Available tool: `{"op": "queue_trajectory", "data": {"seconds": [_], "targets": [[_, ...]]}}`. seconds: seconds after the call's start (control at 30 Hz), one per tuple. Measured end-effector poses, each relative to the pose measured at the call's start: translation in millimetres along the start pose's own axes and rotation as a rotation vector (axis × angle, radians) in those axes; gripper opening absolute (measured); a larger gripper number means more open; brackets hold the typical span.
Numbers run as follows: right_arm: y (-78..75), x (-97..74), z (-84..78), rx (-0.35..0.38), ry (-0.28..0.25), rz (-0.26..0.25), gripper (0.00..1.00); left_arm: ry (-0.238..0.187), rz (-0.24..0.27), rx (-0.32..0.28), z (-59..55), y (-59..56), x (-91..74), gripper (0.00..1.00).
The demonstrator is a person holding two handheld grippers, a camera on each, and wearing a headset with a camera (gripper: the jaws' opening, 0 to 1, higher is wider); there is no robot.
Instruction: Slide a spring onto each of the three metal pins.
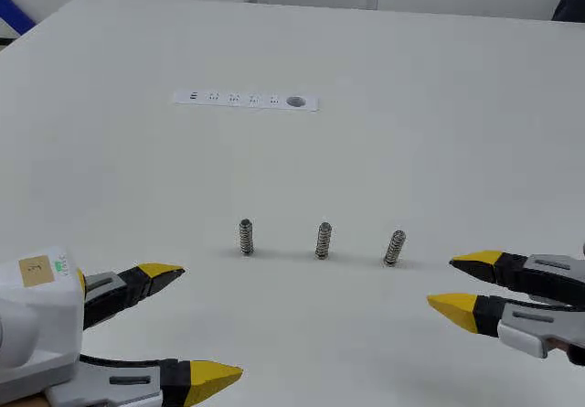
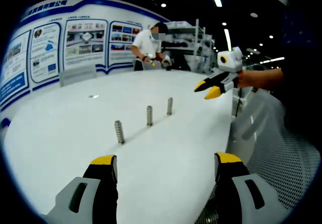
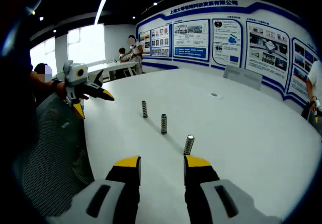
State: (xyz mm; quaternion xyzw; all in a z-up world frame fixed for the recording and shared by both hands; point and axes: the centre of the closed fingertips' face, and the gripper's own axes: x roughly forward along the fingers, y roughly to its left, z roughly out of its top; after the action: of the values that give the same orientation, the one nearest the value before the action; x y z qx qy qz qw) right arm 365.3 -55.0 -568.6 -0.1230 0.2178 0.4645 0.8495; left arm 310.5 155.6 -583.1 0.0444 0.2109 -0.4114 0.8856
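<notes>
Three upright pins stand in a row on the white table (image 1: 384,133), each with a spring coiled around it: the left one (image 1: 246,237), the middle one (image 1: 324,240) and the right one (image 1: 395,248). My left gripper (image 1: 190,320) is at the near left, open and empty, well short of the row; its own view shows the springs (image 2: 119,132) ahead. My right gripper (image 1: 466,283) is at the near right, open with a narrower gap and holding nothing. The closest spring (image 3: 188,144) stands just beyond its yellow fingertips (image 3: 128,161).
A white strip (image 1: 247,100) with markings and a round hole lies flat farther back on the table. A person (image 2: 148,45) stands at another table in the background. Wall posters (image 3: 226,35) line the room.
</notes>
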Motion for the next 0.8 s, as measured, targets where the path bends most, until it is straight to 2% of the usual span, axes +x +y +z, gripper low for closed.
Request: {"op": "queue_trajectory", "data": {"seconds": [0.33, 0.8], "targets": [[-8.4, -4.7, -1.5, 0.006, -0.03, -0.016, 0.44, -0.006, 0.004, -0.009, 0.1, 1.8, -0.4, 0.81], [-9.8, -9.2, -2.0, 0.025, -0.053, -0.026, 0.55, -0.015, 0.021, -0.019, 1.5, 5.4, -1.1, 0.81]]}}
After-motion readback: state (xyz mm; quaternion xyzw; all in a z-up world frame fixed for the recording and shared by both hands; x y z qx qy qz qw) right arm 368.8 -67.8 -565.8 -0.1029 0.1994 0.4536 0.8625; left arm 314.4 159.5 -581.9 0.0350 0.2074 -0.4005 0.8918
